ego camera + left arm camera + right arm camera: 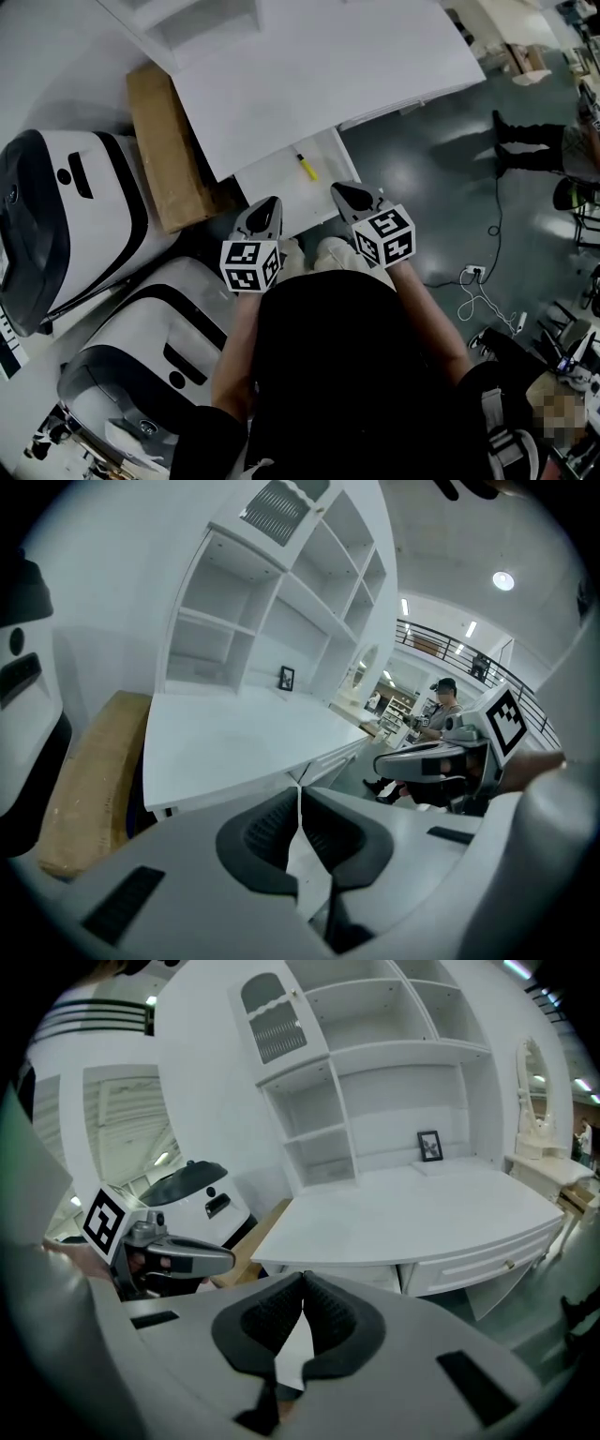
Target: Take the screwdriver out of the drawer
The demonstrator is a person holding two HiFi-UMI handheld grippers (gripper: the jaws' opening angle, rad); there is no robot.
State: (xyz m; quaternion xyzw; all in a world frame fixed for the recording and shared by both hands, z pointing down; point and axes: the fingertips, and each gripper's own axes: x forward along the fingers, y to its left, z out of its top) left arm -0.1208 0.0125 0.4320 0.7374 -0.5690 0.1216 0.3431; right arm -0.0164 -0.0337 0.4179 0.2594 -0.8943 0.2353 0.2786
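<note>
A yellow-handled screwdriver [307, 167] lies in the open white drawer [267, 187] under the desk top. My left gripper [269, 204] hovers at the drawer's near left corner, jaws shut with nothing between them. My right gripper [346, 192] hangs at the drawer's near right corner, just short of the screwdriver, also shut and empty. In the left gripper view the shut left gripper [299, 793] points at the desk's front edge, and the right gripper [412, 758] shows beside it. In the right gripper view the shut right gripper [304, 1281] faces the desk, and the left gripper [211, 1255] shows on the left.
A white desk [309, 66] with a shelf hutch [375, 1082] stands ahead. A brown cardboard box [164, 150] leans left of the drawer. Two white and black machines [66, 216] sit at the left. Cables [478, 300] lie on the floor at right, and a person [441, 710] sits farther off.
</note>
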